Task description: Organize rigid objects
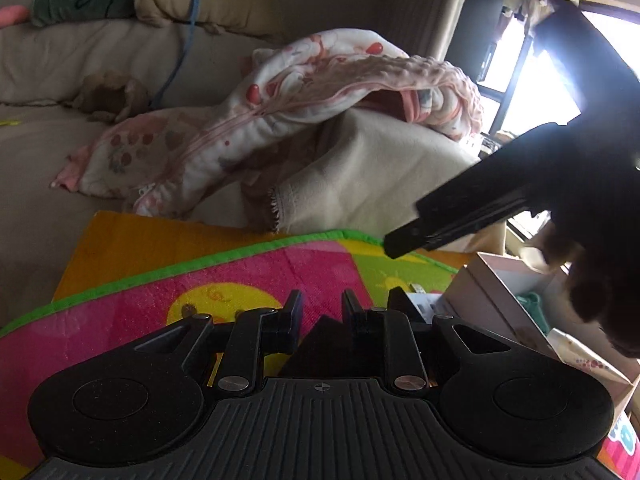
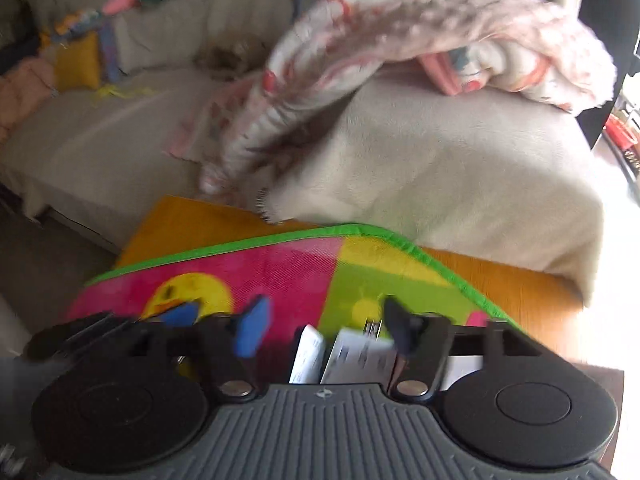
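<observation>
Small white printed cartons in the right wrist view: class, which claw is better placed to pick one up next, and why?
Right, probably. The right claw hangs open with the small white printed cartons just below its gap. The left claw is shut, and the cartons lie off to its side.

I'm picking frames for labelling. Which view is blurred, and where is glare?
Right wrist view: motion-smeared, notably the pink-and-white patterned blanket. Left wrist view: sharp, but the bright window blows out, leaving the black right gripper a silhouette.
</observation>
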{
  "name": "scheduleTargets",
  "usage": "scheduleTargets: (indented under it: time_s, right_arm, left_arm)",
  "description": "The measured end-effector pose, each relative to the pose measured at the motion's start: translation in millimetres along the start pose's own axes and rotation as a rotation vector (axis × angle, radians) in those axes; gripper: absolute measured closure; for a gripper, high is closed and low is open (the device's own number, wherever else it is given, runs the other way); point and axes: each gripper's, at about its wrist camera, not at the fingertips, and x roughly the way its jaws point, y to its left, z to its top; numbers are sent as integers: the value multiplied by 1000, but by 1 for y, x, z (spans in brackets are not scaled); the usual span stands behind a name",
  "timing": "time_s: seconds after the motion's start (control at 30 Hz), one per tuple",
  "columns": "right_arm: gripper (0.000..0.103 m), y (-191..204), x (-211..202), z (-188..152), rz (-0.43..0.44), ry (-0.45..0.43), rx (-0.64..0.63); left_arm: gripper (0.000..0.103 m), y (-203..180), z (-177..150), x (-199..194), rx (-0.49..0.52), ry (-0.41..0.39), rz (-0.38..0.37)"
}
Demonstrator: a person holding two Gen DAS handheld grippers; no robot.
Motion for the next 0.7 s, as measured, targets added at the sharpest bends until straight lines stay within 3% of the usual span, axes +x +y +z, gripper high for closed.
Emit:
scheduleTargets:
  time_s: [0.1, 0.23, 0.47, 0.7]
  right_arm:
    - [76, 10, 38, 4, -117, 60, -54]
    - [80, 11, 59, 0, -168, 125, -55]
    - [88, 23, 33, -29, -105, 149, -113]
    - [88, 56, -9, -83, 12, 148, -205]
  left_arm:
    - [80, 7, -5, 5, -13, 27, -34]
    - [80, 14, -4, 9, -47, 40, -89]
    - [80, 12, -15, -5, -48, 86, -174]
    - [80, 2, -47, -58, -37, 141, -222]
